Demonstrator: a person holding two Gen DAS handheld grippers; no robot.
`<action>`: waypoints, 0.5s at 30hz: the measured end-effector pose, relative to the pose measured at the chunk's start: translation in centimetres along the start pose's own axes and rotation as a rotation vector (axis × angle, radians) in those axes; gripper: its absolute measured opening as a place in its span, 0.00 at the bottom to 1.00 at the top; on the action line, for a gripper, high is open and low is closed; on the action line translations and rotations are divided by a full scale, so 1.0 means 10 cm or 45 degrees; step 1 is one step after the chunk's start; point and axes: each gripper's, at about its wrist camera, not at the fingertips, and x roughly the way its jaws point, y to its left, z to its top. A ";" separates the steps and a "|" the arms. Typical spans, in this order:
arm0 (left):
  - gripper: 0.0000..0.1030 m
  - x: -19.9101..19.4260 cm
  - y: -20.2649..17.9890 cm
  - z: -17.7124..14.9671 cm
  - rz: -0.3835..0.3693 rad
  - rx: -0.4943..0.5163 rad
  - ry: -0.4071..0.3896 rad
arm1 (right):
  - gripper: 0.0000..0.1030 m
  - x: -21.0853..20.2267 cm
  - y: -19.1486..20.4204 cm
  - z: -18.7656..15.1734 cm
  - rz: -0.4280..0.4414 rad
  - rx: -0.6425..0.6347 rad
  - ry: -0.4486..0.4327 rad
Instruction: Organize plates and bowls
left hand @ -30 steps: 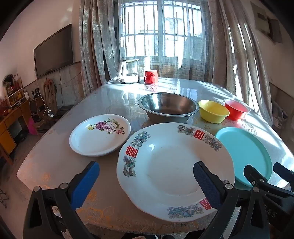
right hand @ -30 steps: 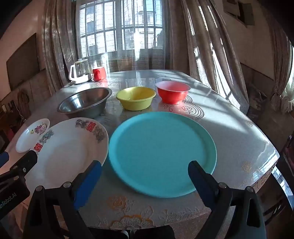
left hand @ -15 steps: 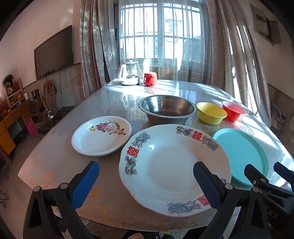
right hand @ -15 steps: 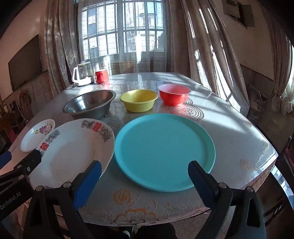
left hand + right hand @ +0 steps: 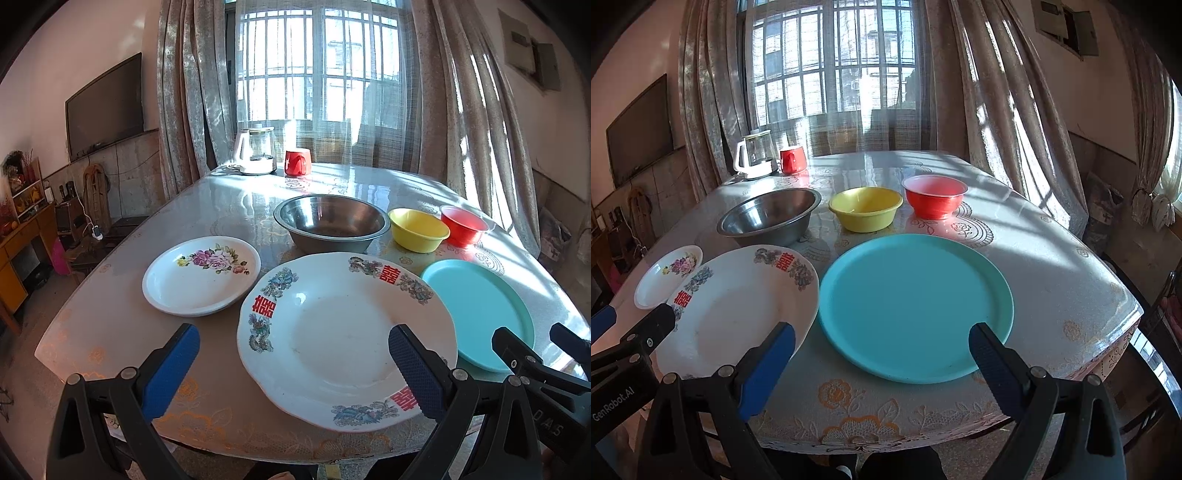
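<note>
Large white red-character plate (image 5: 343, 343) at lower centre, beside round teal plastic plate (image 5: 916, 306); kettle (image 5: 256, 151), red mug (image 5: 297, 162) upper centre. Left gripper (image 5: 295, 365) and right gripper (image 5: 882, 363) spread, empty.

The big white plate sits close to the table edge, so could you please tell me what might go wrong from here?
The big white plate slightly overhangs the table's near edge, so a nudge from the open left gripper might tip it off. Its rim looks to be touching the teal plate and the small flowered plate, so lifting one could drag another.
</note>
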 end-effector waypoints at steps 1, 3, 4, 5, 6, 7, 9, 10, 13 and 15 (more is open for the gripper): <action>1.00 0.00 0.00 0.00 -0.001 0.000 0.000 | 0.94 0.00 0.00 0.00 0.002 -0.001 0.001; 1.00 0.01 0.00 0.00 -0.003 0.000 0.002 | 0.94 0.01 0.00 0.00 0.009 -0.002 0.005; 1.00 0.01 -0.01 0.00 -0.003 0.002 0.003 | 0.94 0.02 0.00 0.00 0.011 -0.004 0.008; 1.00 0.01 -0.01 0.00 -0.004 0.002 0.002 | 0.94 0.02 0.00 0.00 0.013 -0.004 0.010; 1.00 0.01 -0.01 0.00 -0.007 0.003 0.002 | 0.94 0.02 -0.01 0.00 0.016 -0.003 0.007; 1.00 0.03 -0.02 0.00 -0.010 0.006 0.004 | 0.94 0.02 -0.02 0.00 0.017 -0.001 0.004; 1.00 0.05 -0.03 0.00 -0.012 0.009 0.011 | 0.94 0.04 -0.03 0.00 0.017 0.002 0.005; 1.00 0.06 -0.04 0.00 -0.012 0.010 0.015 | 0.94 0.05 -0.04 0.00 0.018 0.005 0.008; 1.00 0.08 -0.04 0.00 -0.008 0.012 0.021 | 0.94 0.08 -0.05 0.00 0.019 0.014 0.016; 1.00 0.10 -0.05 0.00 -0.010 0.007 0.025 | 0.94 0.10 -0.07 -0.01 0.022 0.017 0.023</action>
